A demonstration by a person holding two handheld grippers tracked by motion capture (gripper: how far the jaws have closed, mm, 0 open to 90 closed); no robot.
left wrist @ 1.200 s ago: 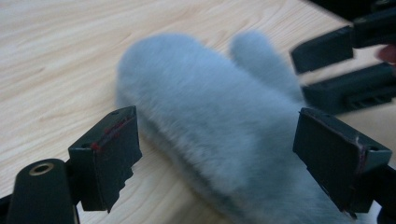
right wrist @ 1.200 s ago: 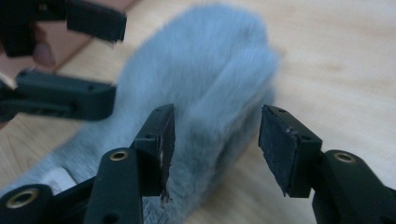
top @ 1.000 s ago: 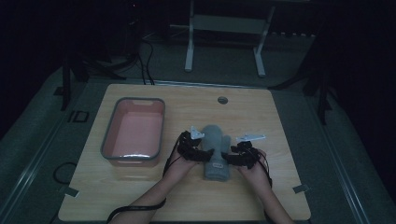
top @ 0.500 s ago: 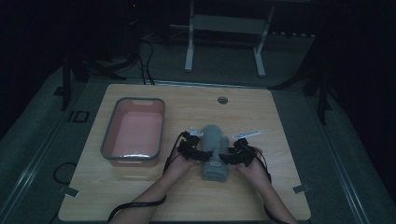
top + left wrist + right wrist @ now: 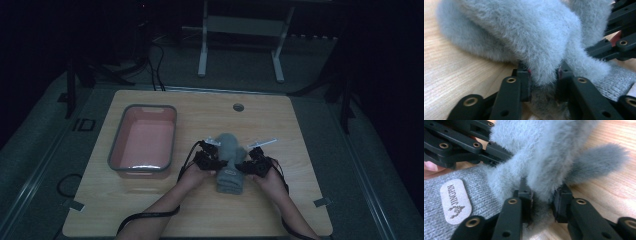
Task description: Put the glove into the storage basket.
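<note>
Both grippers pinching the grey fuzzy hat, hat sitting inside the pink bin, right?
Not inside. In the high view the grey fuzzy hat lies on the table, right of the pink bin. Left gripper and right gripper have both just closed on it.

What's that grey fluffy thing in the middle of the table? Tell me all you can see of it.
The grey fluffy garment looks like a knitted hat or glove: a smooth ribbed knit part with a pale oval label reading JINGPIN, and long soft fur beyond it. It lies flat on the wooden table, right of the pink tub. Each hand-held gripper, left and right, pinches a fold of its fur.
</note>
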